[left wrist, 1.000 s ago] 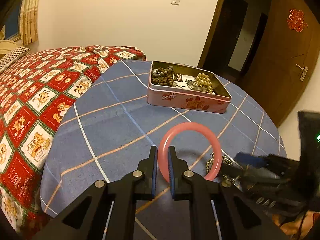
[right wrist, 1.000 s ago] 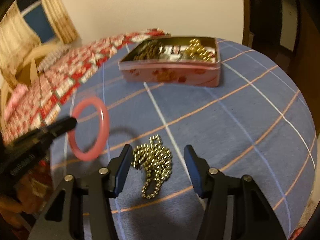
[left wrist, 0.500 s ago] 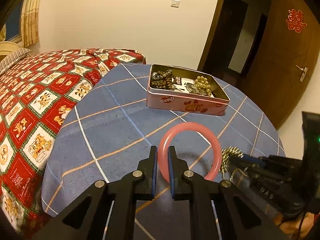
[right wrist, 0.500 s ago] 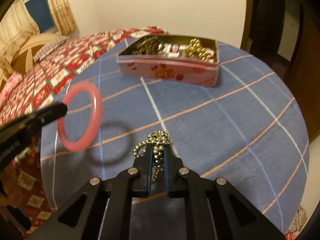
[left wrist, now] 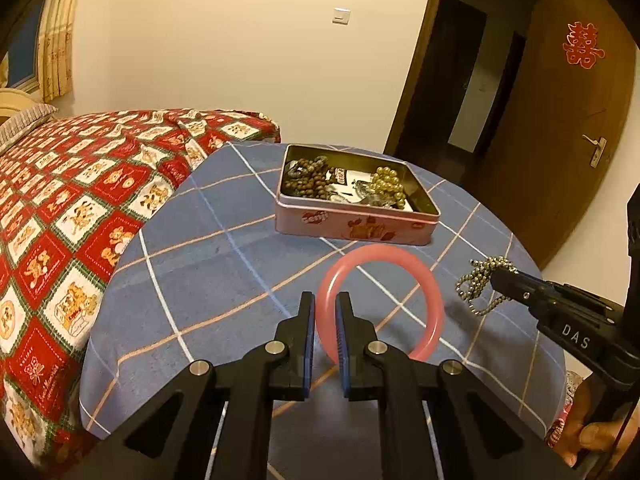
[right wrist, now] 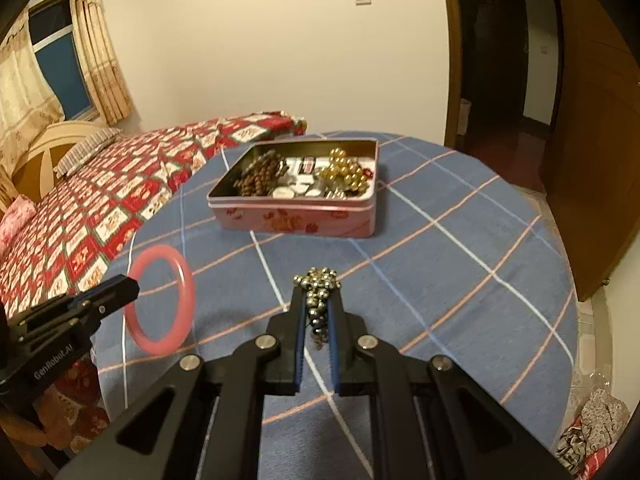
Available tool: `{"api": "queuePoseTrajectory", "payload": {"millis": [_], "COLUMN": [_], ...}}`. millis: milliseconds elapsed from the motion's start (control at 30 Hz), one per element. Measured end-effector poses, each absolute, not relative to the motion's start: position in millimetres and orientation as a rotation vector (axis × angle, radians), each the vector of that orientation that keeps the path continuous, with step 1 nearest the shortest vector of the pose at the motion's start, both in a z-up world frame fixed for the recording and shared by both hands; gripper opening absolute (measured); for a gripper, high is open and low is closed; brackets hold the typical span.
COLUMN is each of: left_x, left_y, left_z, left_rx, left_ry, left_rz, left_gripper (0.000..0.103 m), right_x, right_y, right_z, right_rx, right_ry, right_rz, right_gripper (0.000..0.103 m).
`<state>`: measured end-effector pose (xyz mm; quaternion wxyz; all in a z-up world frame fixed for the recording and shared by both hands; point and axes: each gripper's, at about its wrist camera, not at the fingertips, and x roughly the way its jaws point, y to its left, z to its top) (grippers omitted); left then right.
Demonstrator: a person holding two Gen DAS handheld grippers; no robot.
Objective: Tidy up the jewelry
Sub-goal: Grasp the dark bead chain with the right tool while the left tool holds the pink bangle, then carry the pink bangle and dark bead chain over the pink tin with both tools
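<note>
Pink and rigid, the bangle [left wrist: 380, 300] stands upright in the left wrist view, its near rim pinched between the pads of the left hand-held gripper [left wrist: 323, 340] and held clear above the blue plaid counter [left wrist: 208, 256]. The open pink tin [left wrist: 352, 228] lies straight ahead of it and a little right, its long side running across the view, already holding brown and gold beads. At the right edge the right hand-held gripper [left wrist: 496, 276] carries a silver bead chain [left wrist: 480, 284], its loops dangling in the air. A second ago that chain lay on the cloth; the bangle's grip is unchanged.

From the right wrist view, the right hand-held gripper [right wrist: 318, 308] is pressed together on the bead chain [right wrist: 318, 292], which bunches above and between the pads. The tin [right wrist: 296, 220] sits directly ahead, slightly left, well apart. The left hand-held gripper [right wrist: 128, 288] and bangle [right wrist: 162, 300] hover at left, about as far from the tin. Earlier these jaws stood spread around the chain; now they grip it, lifted off the counter.
</note>
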<state>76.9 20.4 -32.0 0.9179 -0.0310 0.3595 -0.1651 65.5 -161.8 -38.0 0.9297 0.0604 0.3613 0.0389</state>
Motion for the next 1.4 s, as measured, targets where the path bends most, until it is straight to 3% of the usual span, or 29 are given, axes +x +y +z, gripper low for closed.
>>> {"api": "queuePoseTrajectory", "payload": {"millis": [1400], "left_x": [97], "left_y": [-5], "left_z": [-16], "left_rx": [-0.073], "left_ry": [0.708], "left_rz": [-0.399], "left_gripper": [0.009], "right_x": [75], "right_y": [-179], "right_z": [-16], "right_rx": [0.142], "right_ry": [0.684], "right_rz": [0.025], "right_gripper": [0.012]}}
